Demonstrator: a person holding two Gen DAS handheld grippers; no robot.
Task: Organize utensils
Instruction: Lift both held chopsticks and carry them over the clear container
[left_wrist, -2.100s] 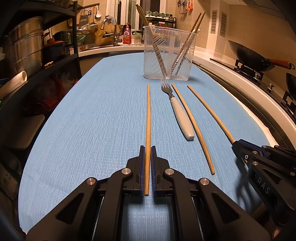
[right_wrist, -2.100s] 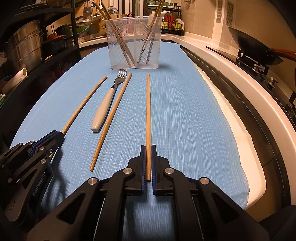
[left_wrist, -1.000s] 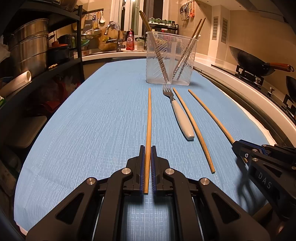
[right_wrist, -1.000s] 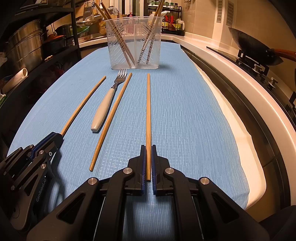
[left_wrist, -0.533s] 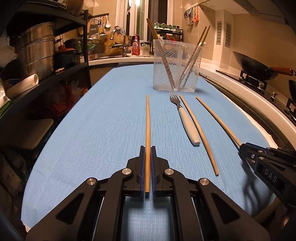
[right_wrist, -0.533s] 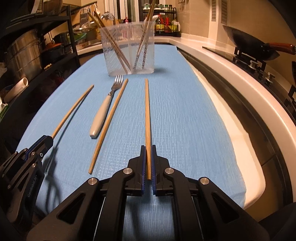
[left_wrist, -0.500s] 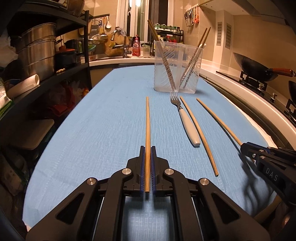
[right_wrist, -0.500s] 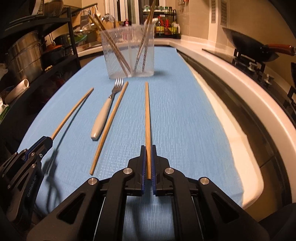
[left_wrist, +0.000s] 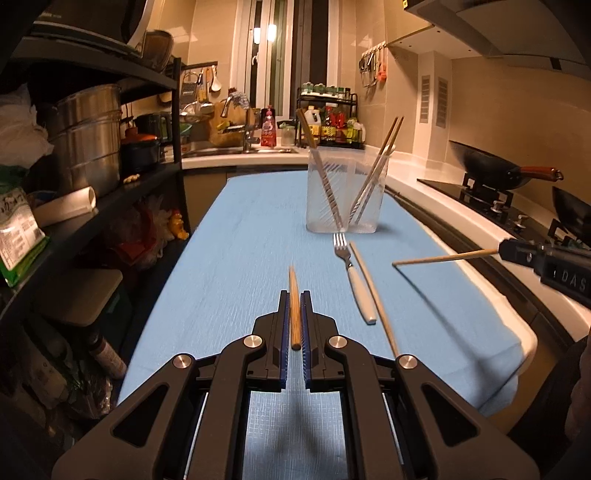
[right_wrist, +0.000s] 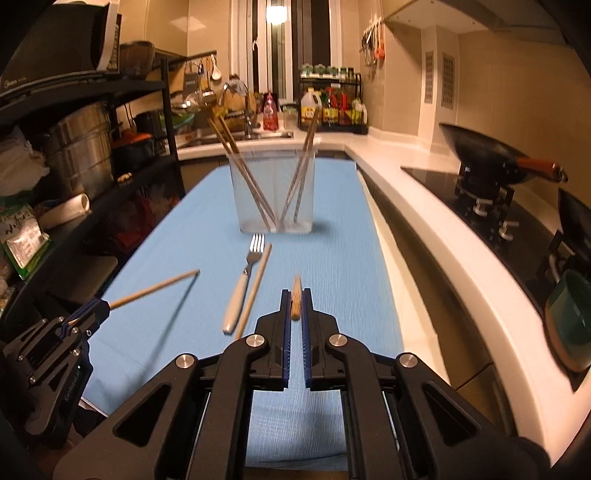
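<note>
Each hand-held gripper, left (left_wrist: 294, 325) and right (right_wrist: 295, 314), is clamped on a chopstick (left_wrist: 294, 299) whose far tip is foreshortened, hard to make out.

Readable text is sparse: "DAS" in pale capitals on the side of the right gripper (left_wrist: 517, 254), seen from the left wrist view, cut off at the frame edge; "GenRobot.AI" along the black body of the left gripper (right_wrist: 99, 308), seen from the right wrist view, small and soft, so the reading is approximate; the green packet (right_wrist: 26, 240) on the left shelf carries dark print, illegible; bottle labels on the spice rack (right_wrist: 332, 107) too small to read.
</note>
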